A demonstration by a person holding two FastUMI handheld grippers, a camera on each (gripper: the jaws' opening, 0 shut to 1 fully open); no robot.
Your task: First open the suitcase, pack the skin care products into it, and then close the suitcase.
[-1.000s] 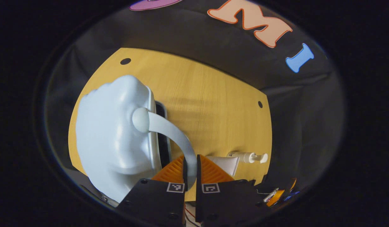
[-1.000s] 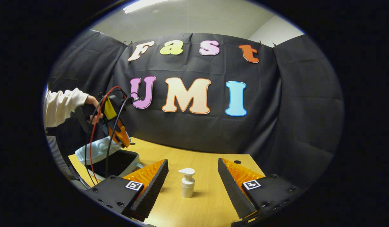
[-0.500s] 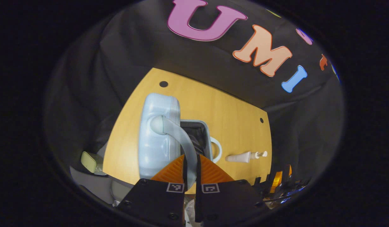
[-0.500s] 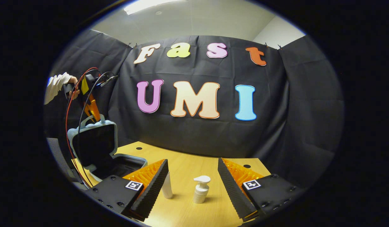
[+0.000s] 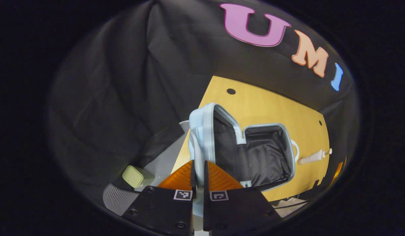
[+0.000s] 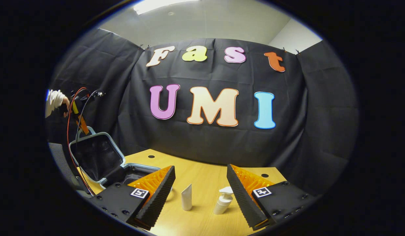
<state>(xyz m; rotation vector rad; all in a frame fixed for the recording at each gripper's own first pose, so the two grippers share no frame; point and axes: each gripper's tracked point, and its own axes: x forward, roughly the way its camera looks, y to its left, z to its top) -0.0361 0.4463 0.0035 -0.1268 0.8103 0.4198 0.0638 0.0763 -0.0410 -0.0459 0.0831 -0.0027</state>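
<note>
In the left gripper view, the left gripper (image 5: 198,173) is sitting at 6 o'clock with its jaws closed down to a narrow slot, both orange fingers (image 5: 181,177) pressing on the pale blue handle (image 5: 197,154) of the suitcase lid (image 5: 205,131). The lid is standing raised just beyond the jaws, its black lining facing toward 3 o'clock. The open suitcase (image 5: 271,154) is lying on the wooden bench (image 5: 271,105), its black-lined base spreading toward 3 o'clock. Past its far rim, near 3 o'clock, a white tube (image 5: 309,159) is showing on the bench. A small green object (image 5: 132,176) is resting at 8 o'clock, off the bench.

In the right gripper view, the right gripper (image 6: 200,188) is hanging at 6 o'clock with its jaws spread wide and holding nothing. Between the fingers and a little beyond them, a white tube (image 6: 186,197) and a white pump bottle (image 6: 223,200) are standing on the bench (image 6: 202,170), near each other but apart. Farther off at 9 o'clock, the suitcase (image 6: 97,157) is sitting open with its lid tilted up, and a hand (image 6: 59,101) with the left gripper (image 6: 80,121) is holding the lid's top edge.
</note>
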